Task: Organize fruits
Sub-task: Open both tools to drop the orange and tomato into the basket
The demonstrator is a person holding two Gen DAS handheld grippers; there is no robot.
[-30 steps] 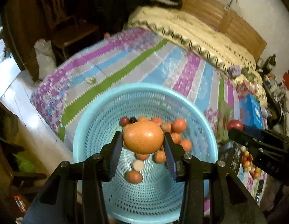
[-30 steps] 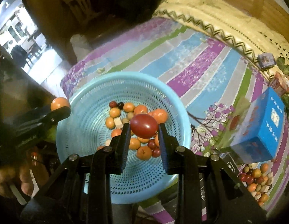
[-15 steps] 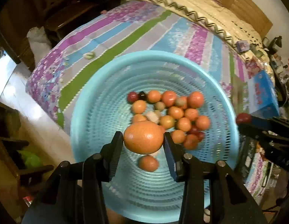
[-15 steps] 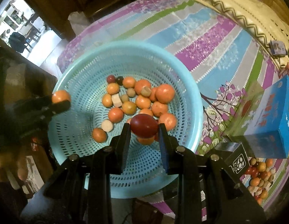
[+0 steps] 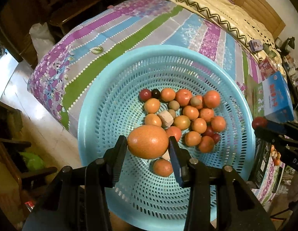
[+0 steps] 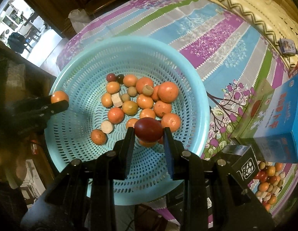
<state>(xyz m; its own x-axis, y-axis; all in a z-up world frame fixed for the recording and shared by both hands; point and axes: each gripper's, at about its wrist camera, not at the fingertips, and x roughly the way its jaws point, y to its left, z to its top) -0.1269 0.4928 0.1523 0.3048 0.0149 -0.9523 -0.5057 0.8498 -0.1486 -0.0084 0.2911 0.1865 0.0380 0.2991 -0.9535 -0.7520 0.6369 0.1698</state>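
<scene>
Fruits (image 5: pixel 189 113) lie heaped in a perforated blue basket (image 5: pixel 102 104), which sits on a striped bed cover (image 5: pixel 129 28).

Left wrist view: the left tongs (image 5: pixel 148 144) are closed on a large orange fruit (image 5: pixel 148 142), its two ends pressed against the inner faces of the jaws, held above the near part of the basket. Beyond it, toward the basket's far right side, rests the heap of small orange, red and pale fruits, with a pale cut chunk (image 5: pixel 166 118) among them. One orange fruit (image 5: pixel 162 167) lies alone on the basket floor just behind the right jaw. To the right of the basket, the right tongs (image 5: pixel 261 124) enter from the edge with a dark red fruit at their tip, and a blue box (image 5: pixel 277 96) stands on the cover beyond them.

Right wrist view: the right tongs (image 6: pixel 148 131) are closed on a dark red fruit (image 6: pixel 148 131), held over the near right part of the basket (image 6: pixel 187 71). The heap (image 6: pixel 145 100) lies beyond it. At the basket's left rim, the left tongs (image 6: pixel 59 99) show from the side, gripping the orange fruit (image 6: pixel 59 96). Right of the basket stands the blue box (image 6: pixel 281 119), and below it a second pile of loose fruits (image 6: pixel 268 181) lies on the cover (image 6: pixel 216 30).
</scene>
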